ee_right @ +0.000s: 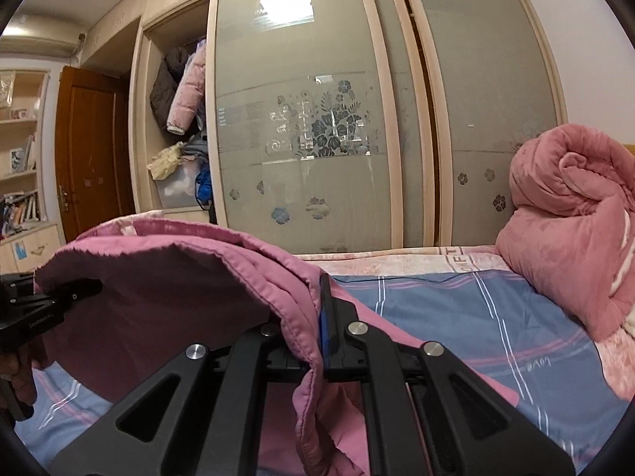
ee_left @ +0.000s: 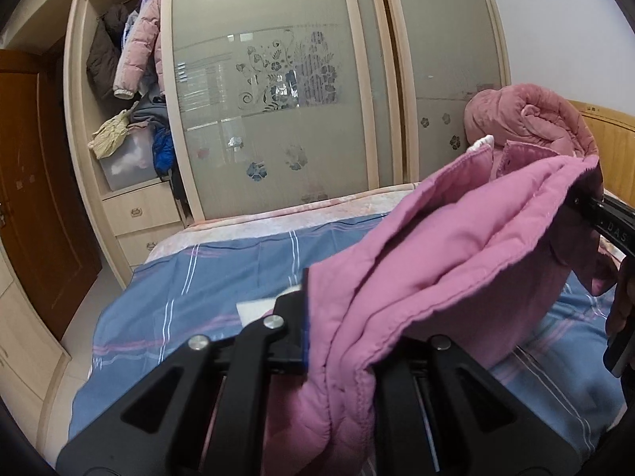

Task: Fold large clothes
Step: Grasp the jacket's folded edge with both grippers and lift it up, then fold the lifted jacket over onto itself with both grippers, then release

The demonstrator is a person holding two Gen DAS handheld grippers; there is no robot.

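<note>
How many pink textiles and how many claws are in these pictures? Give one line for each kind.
Pink quilted garment, held in both claws: 1
Rolled pink blanket on the bed: 1
Claws, left claw and right claw: 2
Total: 4

Pretty lived-in bedroom. One whole wall is a pale wood wardrobe with frosted sliding glass doors (ee_right: 301,127) etched with flowers, and a ceiling lamp glares off the glass. Its open left bay (ee_left: 127,91) is stuffed with a puffy pink jacket (ee_left: 139,51), a dark brown coat (ee_left: 104,47) and a clear plastic storage box (ee_left: 127,162), drawers underneath. Left of that there's a dark reddish-brown wooden door (ee_right: 91,150), then a bookshelf (ee_right: 20,158) and a white wall air conditioner (ee_right: 39,35). The bed has a blue striped sheet (ee_right: 476,309) with a rolled-up salmon-pink quilt (ee_right: 571,214) at the head. Light tiled floor (ee_left: 91,297).
</note>
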